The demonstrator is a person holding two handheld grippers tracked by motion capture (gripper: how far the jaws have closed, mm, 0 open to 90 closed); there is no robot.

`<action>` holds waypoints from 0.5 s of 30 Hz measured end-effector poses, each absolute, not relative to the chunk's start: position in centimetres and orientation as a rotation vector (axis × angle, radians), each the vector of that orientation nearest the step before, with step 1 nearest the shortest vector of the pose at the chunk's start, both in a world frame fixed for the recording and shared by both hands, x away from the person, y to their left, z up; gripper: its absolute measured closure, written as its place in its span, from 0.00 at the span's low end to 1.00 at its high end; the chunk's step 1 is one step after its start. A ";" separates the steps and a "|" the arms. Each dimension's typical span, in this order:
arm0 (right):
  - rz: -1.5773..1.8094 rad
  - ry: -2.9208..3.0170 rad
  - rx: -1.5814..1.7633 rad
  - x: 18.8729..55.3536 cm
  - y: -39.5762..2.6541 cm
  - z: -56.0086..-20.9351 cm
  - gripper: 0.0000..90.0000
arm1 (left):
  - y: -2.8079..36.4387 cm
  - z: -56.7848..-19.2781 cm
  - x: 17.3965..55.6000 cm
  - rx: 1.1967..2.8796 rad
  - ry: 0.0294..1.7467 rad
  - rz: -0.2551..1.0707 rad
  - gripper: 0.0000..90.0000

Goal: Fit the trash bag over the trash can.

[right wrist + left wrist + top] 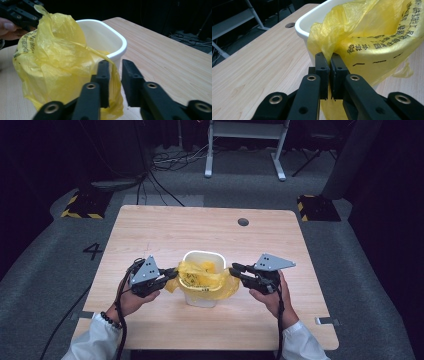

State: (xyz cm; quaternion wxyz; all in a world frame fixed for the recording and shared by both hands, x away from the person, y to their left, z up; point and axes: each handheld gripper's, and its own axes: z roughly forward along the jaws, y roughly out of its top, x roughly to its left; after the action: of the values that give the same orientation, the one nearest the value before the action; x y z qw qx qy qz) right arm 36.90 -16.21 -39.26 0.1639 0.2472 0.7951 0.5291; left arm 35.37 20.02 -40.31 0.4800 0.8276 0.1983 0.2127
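Thin yellow plastic bag [202, 279] half-draped over small white plastic bin [202, 256], table [165, 227] centre. Left tongs [329, 65] pinch the bag's 9 o'clock edge; right tongs [115, 75], gapped, straddle film unpinched. Far rim remains unlined.

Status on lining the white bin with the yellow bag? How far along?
Done: the yellow bag is already draped over the near rim of the white bin, part of it inside. In hand: the left gripper is pinched shut on the bag's edge; the right gripper has a fold between its fingers, which are not yet pressing on it. Left: the far rim is bare, so the bag still has to be stretched over it.
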 end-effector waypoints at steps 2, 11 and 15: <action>1.488 2.282 0.701 37.0 -16.2 -39.3 0.94 | 20.0 -40.2 35.6 2.011 0.490 0.504 0.96; 1.449 2.265 0.714 39.2 -15.0 -39.8 1.00 | 19.3 -40.9 36.5 1.988 0.480 0.500 0.97; 1.563 2.304 0.801 42.1 -14.9 -41.1 1.00 | 19.1 -41.4 36.9 1.919 0.484 0.532 0.98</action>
State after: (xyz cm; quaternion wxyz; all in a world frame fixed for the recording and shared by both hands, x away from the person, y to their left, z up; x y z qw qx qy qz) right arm 42.14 -14.95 -41.14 0.1220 0.2743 0.7895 0.5354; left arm 36.90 19.13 -41.40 0.5192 0.8003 0.2016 0.2219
